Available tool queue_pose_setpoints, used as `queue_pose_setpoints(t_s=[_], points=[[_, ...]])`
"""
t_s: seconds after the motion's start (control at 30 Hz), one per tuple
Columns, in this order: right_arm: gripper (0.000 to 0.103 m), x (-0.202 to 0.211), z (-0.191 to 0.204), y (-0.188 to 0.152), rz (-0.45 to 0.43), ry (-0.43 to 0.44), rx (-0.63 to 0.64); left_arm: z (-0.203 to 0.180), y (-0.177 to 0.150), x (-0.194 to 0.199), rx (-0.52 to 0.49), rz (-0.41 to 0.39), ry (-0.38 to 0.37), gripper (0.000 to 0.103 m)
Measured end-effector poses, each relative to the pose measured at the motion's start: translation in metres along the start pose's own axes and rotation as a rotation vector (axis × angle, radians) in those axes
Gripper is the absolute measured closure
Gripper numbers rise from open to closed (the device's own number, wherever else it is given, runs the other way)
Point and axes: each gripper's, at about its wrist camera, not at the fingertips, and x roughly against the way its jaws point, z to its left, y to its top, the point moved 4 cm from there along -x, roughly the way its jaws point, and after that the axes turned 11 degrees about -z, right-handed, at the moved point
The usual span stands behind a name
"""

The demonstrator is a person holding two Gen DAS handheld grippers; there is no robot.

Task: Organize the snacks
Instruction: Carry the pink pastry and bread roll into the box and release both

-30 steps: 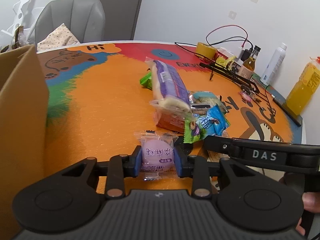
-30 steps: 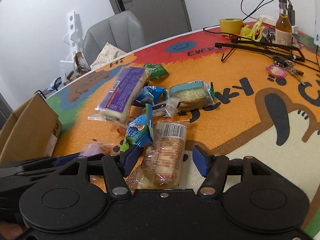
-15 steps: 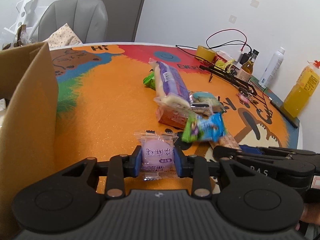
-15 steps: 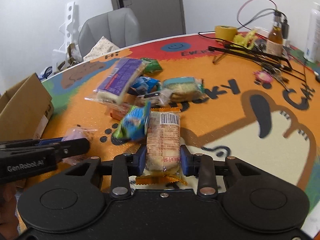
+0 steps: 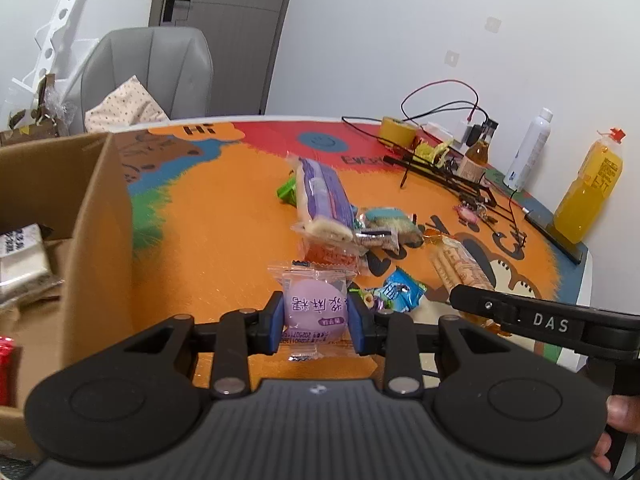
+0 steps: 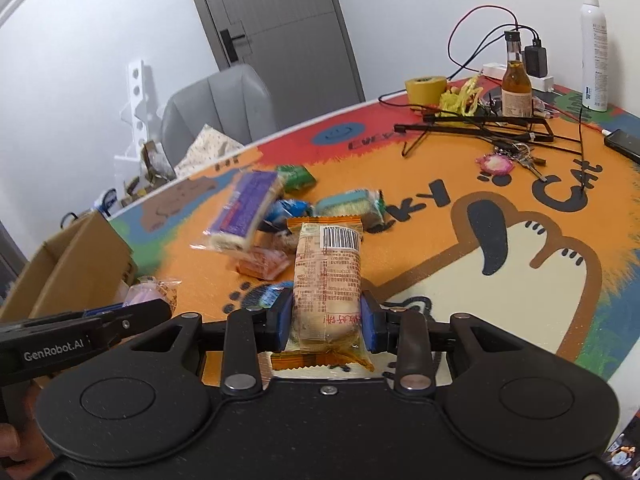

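Observation:
My left gripper (image 5: 316,326) is shut on a round purple snack in a clear wrapper (image 5: 315,308), held above the table beside an open cardboard box (image 5: 96,240) on the left. My right gripper (image 6: 326,322) is shut on a long orange-wrapped pastry pack (image 6: 328,276), lifted off the table; the pack also shows in the left wrist view (image 5: 458,266). A pile of snacks lies ahead: a long purple pack (image 5: 320,196), a teal pack (image 5: 386,220), an orange pack (image 5: 330,254), a blue pack (image 5: 400,290) and a green pack (image 5: 286,192).
The box holds a white pack (image 5: 22,256) and a red item (image 5: 6,372). At the far right stand a tape roll (image 5: 398,131), cables, a small brown bottle (image 5: 476,156), a white spray bottle (image 5: 528,150), a juice bottle (image 5: 590,188) and keys (image 6: 512,158). A grey chair (image 5: 148,72) stands behind.
My right gripper closed on the orange pastry pack and lifted it. My left gripper, still holding the purple snack, rose and moved closer to the box.

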Motion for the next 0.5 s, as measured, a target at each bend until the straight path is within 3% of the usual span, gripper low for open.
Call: queue_pose_setpoints(t_s=[0.5], points=[[0.071, 0.018, 0.043, 0.014, -0.054, 0.099, -0.022, 0.020, 0.024, 0.049, 0.000, -0.089, 0.029, 0.071]])
